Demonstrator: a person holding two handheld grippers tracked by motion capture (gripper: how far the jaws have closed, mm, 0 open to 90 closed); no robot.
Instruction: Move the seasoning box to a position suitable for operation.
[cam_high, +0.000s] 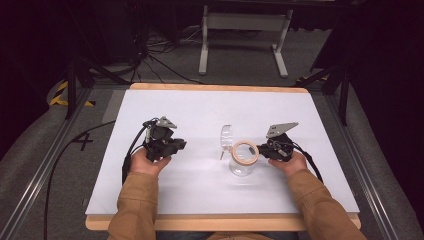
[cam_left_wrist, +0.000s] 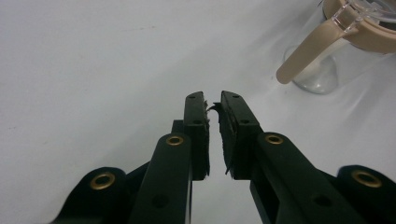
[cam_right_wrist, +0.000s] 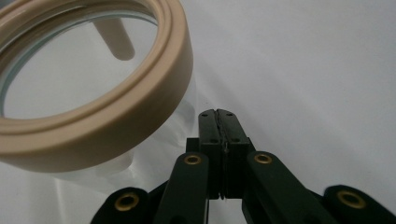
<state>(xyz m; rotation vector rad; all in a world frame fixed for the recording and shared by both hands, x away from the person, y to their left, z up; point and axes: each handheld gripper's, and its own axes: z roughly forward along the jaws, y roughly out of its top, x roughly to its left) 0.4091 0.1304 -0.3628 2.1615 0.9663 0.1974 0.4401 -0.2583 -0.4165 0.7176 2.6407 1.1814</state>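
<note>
- Table (cam_high: 150, 200): white top with a wooden rim along the near and far edges; dark floor, cables and a grey metal stand beyond the far edge.
- Glass jar (cam_high: 241, 165): clear, upright, right of the table's middle and somewhat toward the near edge; mouth ringed by a beige collar (cam_high: 245, 151); seen again in the left gripper view at upper right (cam_left_wrist: 317, 74) and in the right gripper view at upper left, collar large and close (cam_right_wrist: 140, 98).
- Clear lid (cam_high: 227, 136): hinged open, standing up on the side of the jar toward the far edge and the left; joined to the collar.
- Beige latch arm (cam_left_wrist: 306, 53): hanging slantwise down from the collar beside the jar wall.
- Left gripper (cam_high: 176, 145): held in the left hand (cam_high: 147, 162), left of the table's middle, well apart from the jar; fingers (cam_left_wrist: 196, 135) drawn close with a narrow gap between the pads, nothing held; frayed pad edge visible in the gap.
- Right gripper (cam_high: 260, 148): held in the right hand (cam_high: 290, 162), just beside the jar on its right; tip at the collar, contact not discernible; fingers (cam_right_wrist: 210, 135) pressed together, nothing between them; grey three-cornered plate (cam_high: 281, 129) on top.
- Tan sleeves (cam_high: 132, 205): entering from the near edge.
</note>
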